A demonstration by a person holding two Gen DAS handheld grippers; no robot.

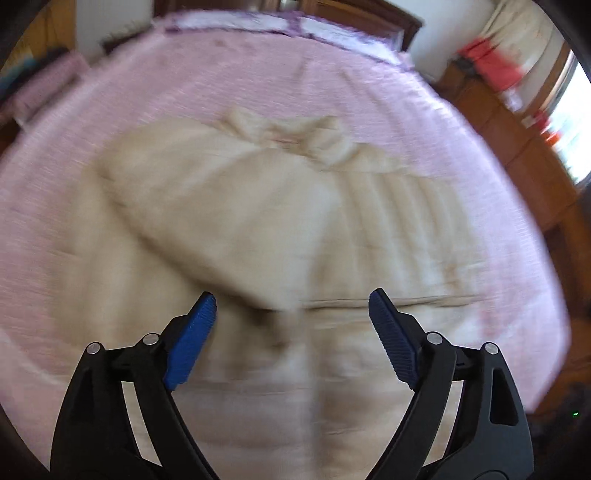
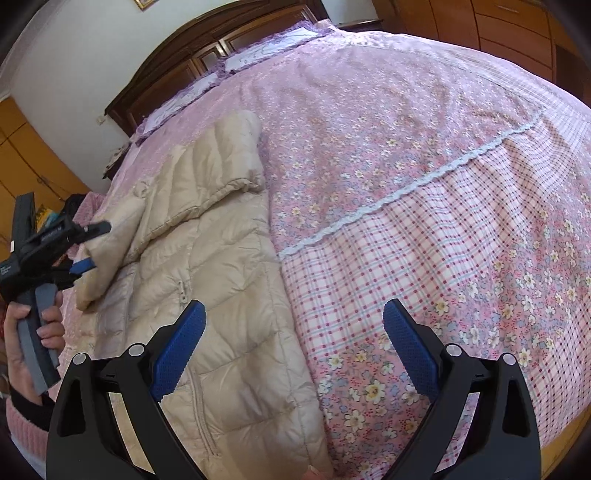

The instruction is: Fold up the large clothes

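A beige quilted puffer jacket lies flat on the pink bed; it also fills the blurred left wrist view. One sleeve is folded across the body, its cuff end lying just ahead of my left gripper. My left gripper is open and empty above the jacket; in the right wrist view it shows held at the far left, next to the folded sleeve. My right gripper is open and empty, hovering over the jacket's right edge and the bedspread.
The bed has a pink floral and checked bedspread with a white lace strip. A dark wooden headboard and pillows are at the far end. Wooden wardrobes stand beyond the bed.
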